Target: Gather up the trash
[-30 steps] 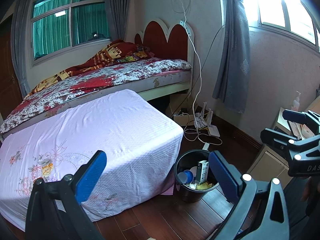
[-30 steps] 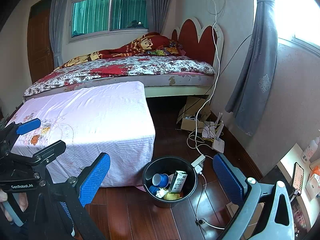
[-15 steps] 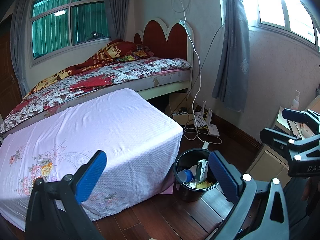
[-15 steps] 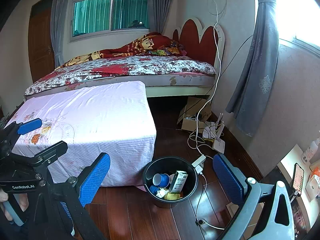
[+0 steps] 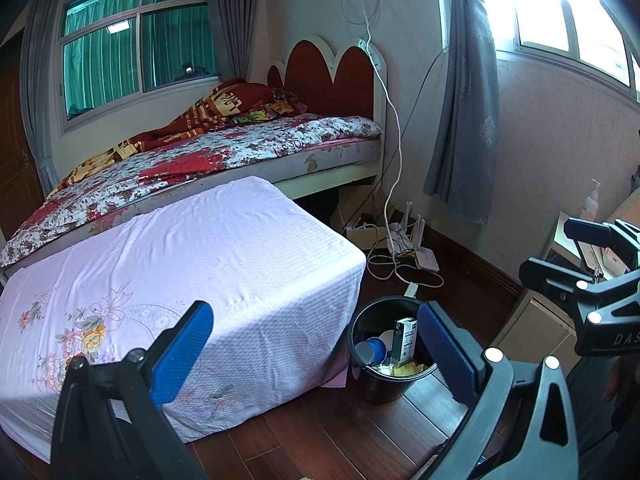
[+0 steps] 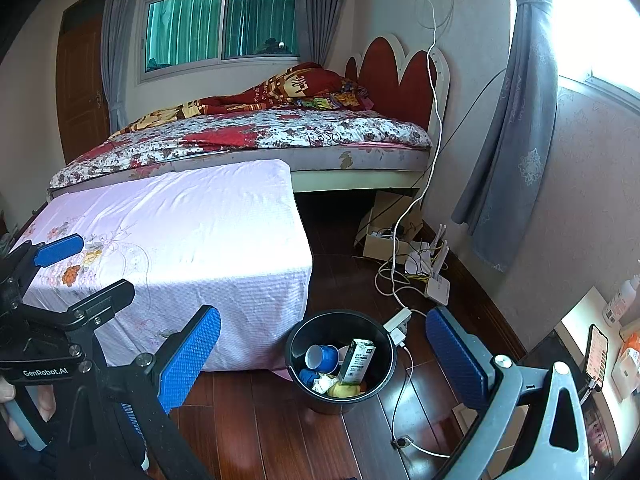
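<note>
A black trash bin [image 6: 298, 354] stands on the wood floor beside the pink-sheeted mattress; it also shows in the left wrist view [image 5: 360, 330]. It holds a green-and-white carton [image 6: 357, 361] [image 5: 404, 337], a blue cup [image 6: 322, 357] [image 5: 371, 350], a blue scrap and yellow and white wrappers [image 6: 340, 388]. My left gripper [image 5: 316, 354] is open and empty, raised above the floor left of the bin; it also shows in the right wrist view [image 6: 86, 266]. My right gripper [image 6: 323, 354] is open and empty above the bin; it also shows in the left wrist view [image 5: 560, 248].
A pink floral mattress [image 6: 172, 240] lies left of the bin, with a bed [image 6: 256, 136] behind. Cables, a power strip [image 6: 397, 320] and routers [image 6: 436, 284] lie on the floor right of the bin. A desk with a phone [image 6: 596, 356] and bottles is at far right.
</note>
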The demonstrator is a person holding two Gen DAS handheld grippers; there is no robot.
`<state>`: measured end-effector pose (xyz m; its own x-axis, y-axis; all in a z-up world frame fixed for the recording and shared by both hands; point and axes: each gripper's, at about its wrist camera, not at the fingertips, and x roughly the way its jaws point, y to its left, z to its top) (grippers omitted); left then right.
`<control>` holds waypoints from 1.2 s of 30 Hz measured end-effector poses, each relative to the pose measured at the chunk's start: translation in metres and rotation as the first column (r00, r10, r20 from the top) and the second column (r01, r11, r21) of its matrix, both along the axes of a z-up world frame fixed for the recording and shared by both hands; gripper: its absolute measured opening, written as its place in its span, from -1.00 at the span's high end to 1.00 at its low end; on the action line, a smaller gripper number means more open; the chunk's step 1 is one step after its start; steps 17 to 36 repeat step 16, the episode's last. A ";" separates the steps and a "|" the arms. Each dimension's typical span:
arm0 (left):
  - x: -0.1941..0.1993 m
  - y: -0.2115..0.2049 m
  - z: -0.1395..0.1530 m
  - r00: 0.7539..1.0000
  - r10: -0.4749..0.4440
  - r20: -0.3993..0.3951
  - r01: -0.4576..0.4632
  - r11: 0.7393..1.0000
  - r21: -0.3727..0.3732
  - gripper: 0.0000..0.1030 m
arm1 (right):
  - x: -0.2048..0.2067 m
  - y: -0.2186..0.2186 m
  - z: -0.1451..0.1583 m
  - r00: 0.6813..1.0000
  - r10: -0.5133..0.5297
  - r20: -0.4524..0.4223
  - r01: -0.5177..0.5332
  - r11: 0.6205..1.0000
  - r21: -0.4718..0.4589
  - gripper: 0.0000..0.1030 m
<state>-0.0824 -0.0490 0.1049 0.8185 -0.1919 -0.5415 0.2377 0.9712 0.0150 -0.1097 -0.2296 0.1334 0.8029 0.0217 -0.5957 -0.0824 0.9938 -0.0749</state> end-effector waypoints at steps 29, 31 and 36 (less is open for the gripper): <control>0.001 0.006 -0.002 0.999 -0.051 0.007 0.051 0.999 -0.007 -0.99 | -0.002 -0.002 -0.008 1.000 -0.006 -0.009 0.006 1.000 0.000 -1.00; 0.001 0.006 -0.002 0.999 -0.051 0.007 0.051 0.999 -0.007 -0.99 | -0.002 -0.002 -0.008 1.000 -0.006 -0.009 0.006 1.000 0.000 -1.00; 0.001 0.006 -0.002 0.999 -0.051 0.007 0.051 0.999 -0.007 -0.99 | -0.002 -0.002 -0.008 1.000 -0.006 -0.009 0.006 1.000 0.000 -1.00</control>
